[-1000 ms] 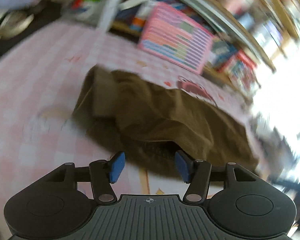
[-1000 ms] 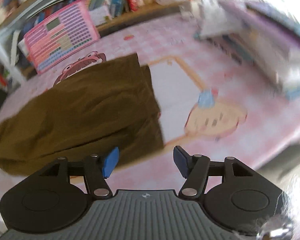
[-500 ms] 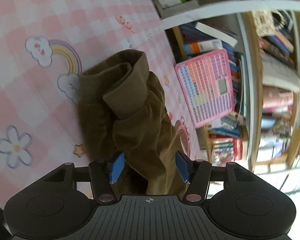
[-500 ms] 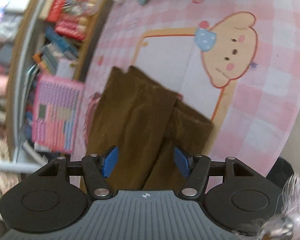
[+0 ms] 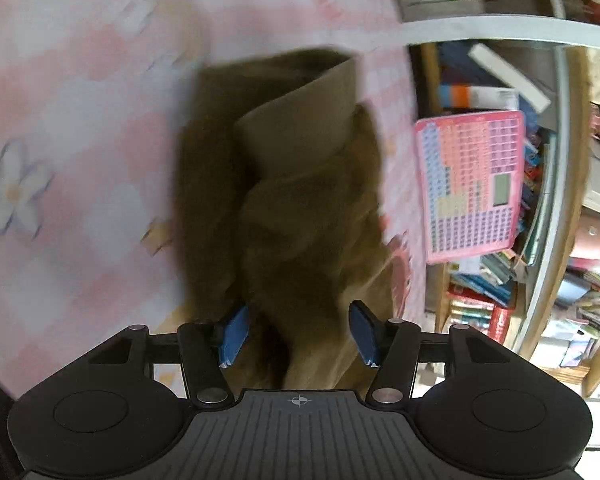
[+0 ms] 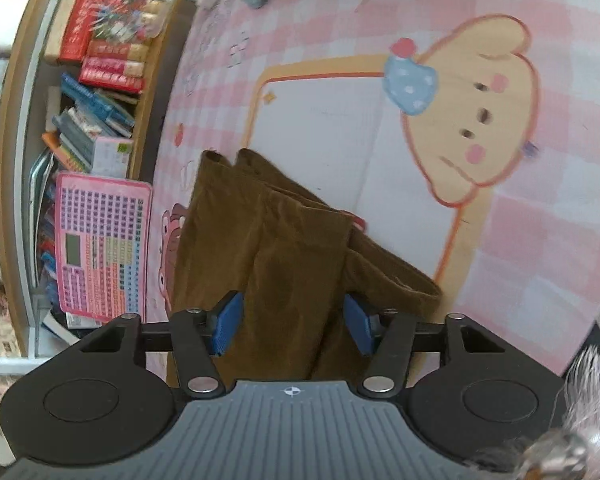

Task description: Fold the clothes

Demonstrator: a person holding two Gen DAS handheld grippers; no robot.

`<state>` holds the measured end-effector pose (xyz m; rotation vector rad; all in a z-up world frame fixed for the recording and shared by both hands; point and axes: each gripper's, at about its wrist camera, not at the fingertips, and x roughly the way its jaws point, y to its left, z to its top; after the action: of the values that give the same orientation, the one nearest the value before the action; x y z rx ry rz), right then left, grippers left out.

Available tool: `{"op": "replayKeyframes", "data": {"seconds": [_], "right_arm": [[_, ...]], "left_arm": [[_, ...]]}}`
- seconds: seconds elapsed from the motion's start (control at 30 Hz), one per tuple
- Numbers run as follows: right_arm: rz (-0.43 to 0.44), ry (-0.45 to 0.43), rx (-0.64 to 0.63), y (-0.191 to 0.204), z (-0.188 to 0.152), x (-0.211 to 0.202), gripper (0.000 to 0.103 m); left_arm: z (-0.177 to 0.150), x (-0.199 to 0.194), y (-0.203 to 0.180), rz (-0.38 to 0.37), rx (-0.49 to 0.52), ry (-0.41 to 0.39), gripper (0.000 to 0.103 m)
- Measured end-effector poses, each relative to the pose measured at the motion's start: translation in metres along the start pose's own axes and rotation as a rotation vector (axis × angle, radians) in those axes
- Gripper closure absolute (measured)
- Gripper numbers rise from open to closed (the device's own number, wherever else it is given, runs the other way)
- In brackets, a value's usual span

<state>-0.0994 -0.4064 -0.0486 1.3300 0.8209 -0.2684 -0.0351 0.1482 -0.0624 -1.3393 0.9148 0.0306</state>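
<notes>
Brown trousers (image 5: 296, 200) lie folded on a pink checked cloth (image 5: 80, 160). In the left wrist view the bunched waist end runs away from my left gripper (image 5: 298, 334), whose blue pads are open with fabric between them. In the right wrist view the trouser legs (image 6: 268, 256) lie side by side, hems pointing away. My right gripper (image 6: 290, 328) is open, its pads either side of the nearer leg. Whether the pads touch the fabric I cannot tell.
The cloth (image 6: 520, 240) has a cartoon dog print (image 6: 472, 120) and a flower (image 5: 14, 188). A pink chart board (image 5: 472, 184), also in the right wrist view (image 6: 100, 248), leans on a bookshelf (image 6: 92, 92) behind the table. The table edge curves at lower right.
Both grippers swung round over the trousers and came closer, so each now straddles fabric. The left view is blurred by motion. Both stayed open.
</notes>
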Motion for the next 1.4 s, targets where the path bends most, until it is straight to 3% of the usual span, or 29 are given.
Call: {"op": "replayKeyframes", "data": {"seconds": [0.13, 0.27, 0.43, 0.5, 0.53, 0.57, 0.6, 0.73, 0.83, 0.9, 0.97, 1.03, 1.13, 1.2, 1.3, 1.4], "right_arm": [[0.030, -0.013, -0.009, 0.000, 0.003, 0.003, 0.059], [0.033, 0.009, 0.025, -0.007, 0.005, 0.012, 0.078], [0.033, -0.001, 0.007, -0.002, 0.008, 0.013, 0.096], [0.047, -0.014, -0.025, 0.006, 0.008, 0.012, 0.098], [0.057, -0.017, -0.041, 0.011, 0.008, 0.011, 0.099], [0.067, -0.020, -0.058, 0.016, 0.008, 0.010, 0.099], [0.078, -0.025, -0.084, 0.024, 0.009, 0.010, 0.100], [0.173, -0.092, -0.207, 0.079, 0.027, 0.005, 0.100], [0.297, -0.166, -0.294, 0.121, 0.032, -0.023, 0.100], [0.386, -0.207, -0.339, 0.138, 0.029, -0.050, 0.100], [0.400, -0.235, -0.378, 0.128, 0.016, -0.074, 0.100], [0.326, -0.230, -0.379, 0.098, -0.002, -0.081, 0.100], [0.103, -0.144, -0.273, 0.034, -0.021, -0.055, 0.100], [0.007, -0.097, -0.202, 0.000, -0.023, -0.031, 0.100], [-0.041, -0.086, -0.204, -0.011, -0.022, -0.012, 0.100], [0.021, -0.124, -0.281, 0.016, -0.015, -0.019, 0.100]], "left_arm": [[0.008, -0.003, -0.014, -0.034, 0.063, -0.043, 0.048], [0.007, 0.005, 0.001, 0.022, 0.017, -0.031, 0.051], [0.009, 0.006, 0.016, -0.015, -0.049, -0.058, 0.051], [0.013, 0.003, 0.016, -0.030, -0.044, -0.078, 0.057], [0.017, 0.004, 0.013, -0.041, -0.038, -0.085, 0.072], [0.019, 0.003, 0.007, -0.054, -0.010, -0.093, 0.092], [0.020, 0.002, -0.002, -0.065, 0.031, -0.103, 0.099], [0.021, -0.003, -0.048, -0.128, 0.216, -0.140, 0.100], [0.024, -0.017, -0.083, -0.236, 0.297, -0.188, 0.100], [0.025, -0.032, -0.089, -0.302, 0.335, -0.197, 0.100], [0.024, -0.039, -0.077, -0.311, 0.345, -0.162, 0.100], [0.023, -0.039, -0.050, -0.267, 0.325, -0.106, 0.099], [0.019, -0.026, 0.000, -0.131, 0.251, -0.038, 0.099], [0.019, -0.016, 0.025, -0.062, 0.204, -0.010, 0.099], [0.018, -0.011, 0.027, -0.043, 0.201, -0.011, 0.099], [0.018, -0.013, 0.008, -0.073, 0.250, -0.021, 0.099]]}}
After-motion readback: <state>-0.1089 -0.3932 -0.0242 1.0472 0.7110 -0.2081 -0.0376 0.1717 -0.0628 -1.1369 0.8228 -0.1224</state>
